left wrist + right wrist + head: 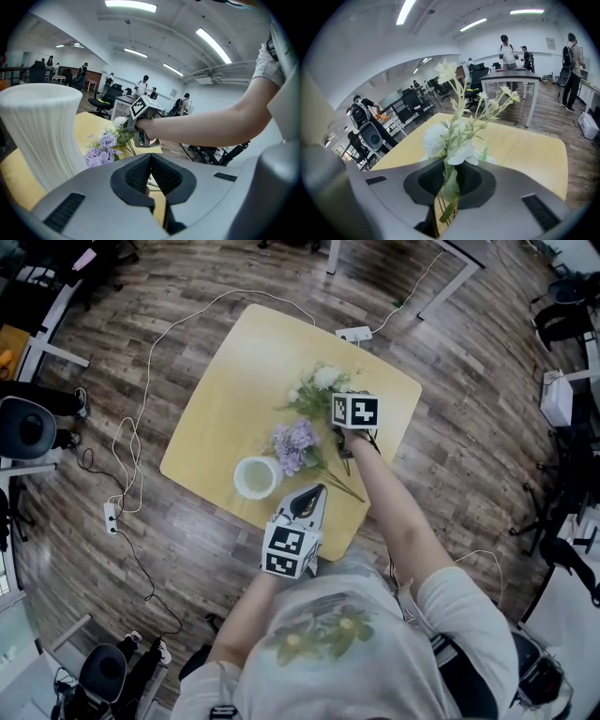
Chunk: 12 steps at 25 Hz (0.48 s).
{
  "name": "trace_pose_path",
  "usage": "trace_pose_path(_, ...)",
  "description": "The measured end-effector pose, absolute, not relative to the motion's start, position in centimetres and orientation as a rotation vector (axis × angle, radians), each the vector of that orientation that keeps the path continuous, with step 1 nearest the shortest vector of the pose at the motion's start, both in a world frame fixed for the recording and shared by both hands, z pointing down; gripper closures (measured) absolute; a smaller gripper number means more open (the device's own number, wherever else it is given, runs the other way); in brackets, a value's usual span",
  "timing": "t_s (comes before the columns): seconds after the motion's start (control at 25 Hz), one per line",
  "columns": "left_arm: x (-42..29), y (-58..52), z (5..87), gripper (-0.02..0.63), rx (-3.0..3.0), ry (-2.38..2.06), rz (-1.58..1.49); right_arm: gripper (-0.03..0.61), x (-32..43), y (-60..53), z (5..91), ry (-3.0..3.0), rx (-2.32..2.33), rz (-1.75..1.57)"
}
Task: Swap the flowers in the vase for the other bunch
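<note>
My left gripper [151,176] hangs over the near edge of the table [234,381], its jaws pressed together with nothing between them. Just to its left and a little farther off stands the white vase [237,479]. From above, its mouth looks empty, with no stems inside. Right beside the vase, on its right, the purple bunch [295,444] lies flat on the table, its stems trailing toward the near right edge.

Farther right and farther back, my right gripper [452,180] is clamped on the green stems of the white bunch [319,388]. The blooms stick out past the jaws toward the far side of the table and seem to be clear of the tabletop.

I judge the swap about half done. One bunch is out of the vase, most likely the purple one beside it, and the replacement is in my grip. What is left is to carry the white bunch over to the vase, feed its stems into the mouth and let go.
</note>
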<state>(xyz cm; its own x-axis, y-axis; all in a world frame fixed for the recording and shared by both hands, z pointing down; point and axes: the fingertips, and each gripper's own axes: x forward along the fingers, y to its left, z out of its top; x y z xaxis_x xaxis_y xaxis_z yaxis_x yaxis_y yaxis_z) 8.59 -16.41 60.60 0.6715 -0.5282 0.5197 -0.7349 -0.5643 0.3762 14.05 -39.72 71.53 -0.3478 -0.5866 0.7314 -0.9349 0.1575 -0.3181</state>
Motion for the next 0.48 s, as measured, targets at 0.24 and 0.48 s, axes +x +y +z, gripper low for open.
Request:
trace_pose_path(0.24, 8.0, -15.6, 59.4, 0.595, 2.319, -0.978, 0.473, 0.505, 14.7, -39.9, 67.7, -2.065, 1.492, 1.016)
trace_pose_path(0.48, 7.7, -14.4, 57.8, 0.595, 2.341, -0.98, 0.462, 0.505, 15.5, -39.2, 63.6, -2.123, 1.533, 0.958)
